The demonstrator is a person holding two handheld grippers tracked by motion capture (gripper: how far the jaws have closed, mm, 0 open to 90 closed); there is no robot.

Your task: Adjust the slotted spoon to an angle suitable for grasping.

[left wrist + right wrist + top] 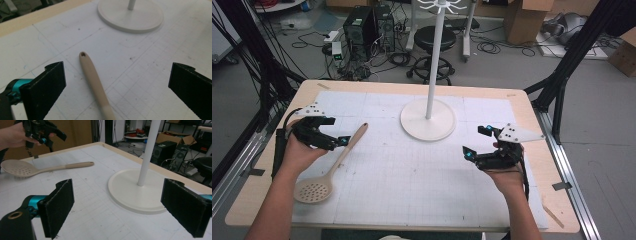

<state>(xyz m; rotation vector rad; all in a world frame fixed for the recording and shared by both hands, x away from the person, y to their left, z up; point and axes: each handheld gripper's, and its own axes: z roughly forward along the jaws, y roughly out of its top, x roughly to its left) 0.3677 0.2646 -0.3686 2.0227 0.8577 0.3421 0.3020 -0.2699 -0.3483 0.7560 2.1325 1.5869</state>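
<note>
A person sits at a wooden table [272, 200] covered by a white gridded mat [412, 175], holding a two-jaw gripper in each hand. At the far left, the left gripper [332, 142] hovers over the handle of a beige slotted spoon [329, 167], its jaws spread wide apart and grasping nothing; in the left gripper view the handle's tip, with its small hanging hole, lies on the mat between the open jaws, touching neither. The spoon lies flat, its perforated bowl toward the person and its handle angled toward the table's middle. Beyond the centre stands a white hanging stand [428, 117] on a round base, a pole rising from it. At the right, the right gripper [476, 142] is held just above the mat near that base, jaws likewise released and empty. This looks like the approach to picking up the spoon; the next move probably calls for lowering the left jaws and closing them on the handle.
</note>
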